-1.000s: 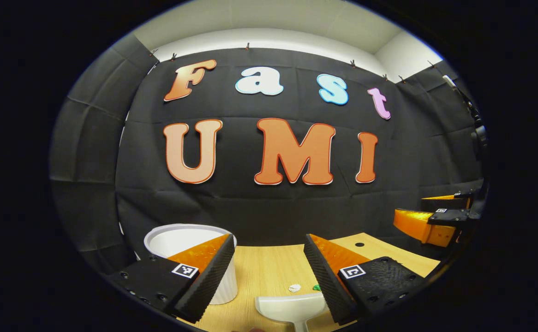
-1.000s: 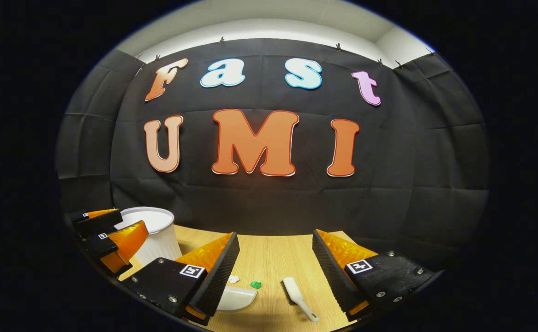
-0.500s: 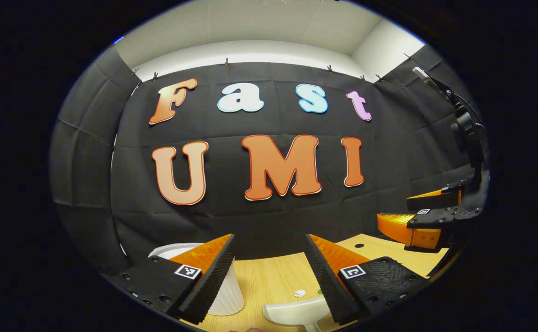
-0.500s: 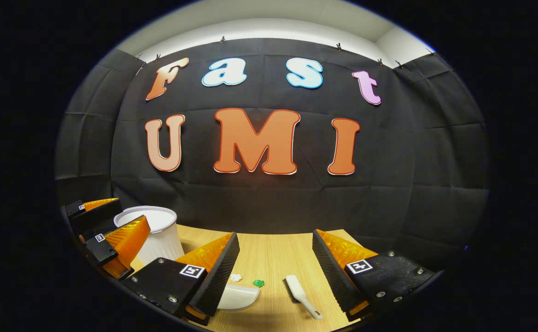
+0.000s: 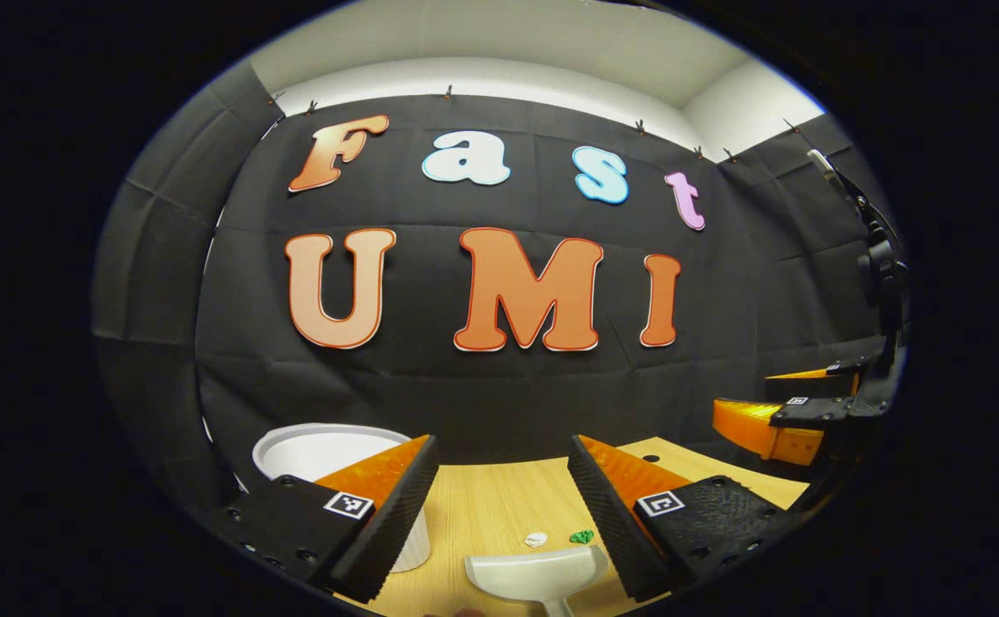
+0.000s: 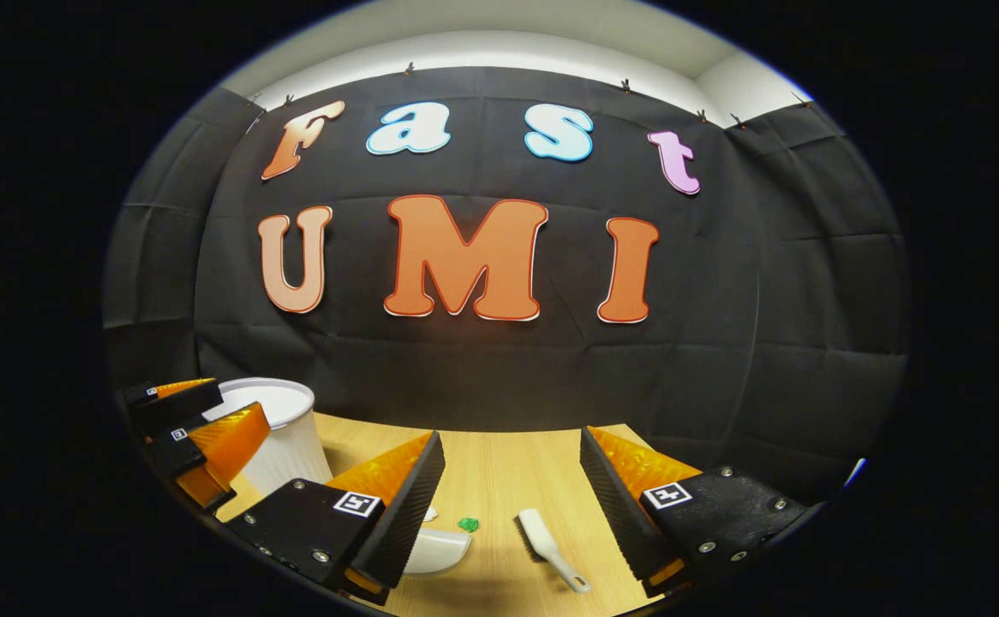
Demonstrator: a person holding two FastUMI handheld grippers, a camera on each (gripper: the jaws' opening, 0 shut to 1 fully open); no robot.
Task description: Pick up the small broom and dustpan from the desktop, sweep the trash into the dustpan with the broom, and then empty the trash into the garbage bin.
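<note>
- In the left gripper view, the left gripper (image 5: 501, 480) hangs above the desk (image 5: 487, 506) with its fingers spread wide and nothing between them.
- The dustpan (image 5: 538, 576) lies on the desk just below and ahead of that gap, its handle pointing back toward the camera.
- Two bits of trash sit just beyond the dustpan's mouth: a white scrap (image 5: 535, 539) and a green scrap (image 5: 582, 536) beside it, close to the right finger.
- The garbage bin (image 5: 311, 447) stands behind the left finger, partly hidden by it.
- In the right gripper view, the right gripper (image 6: 512, 476) is also wide apart and holds nothing.
- The broom (image 6: 547, 548) lies flat on the desk between its fingers, nearer the right one, handle toward the camera.
- The dustpan's edge peeks out beside this gripper's left finger, the green scrap just past it.
</note>
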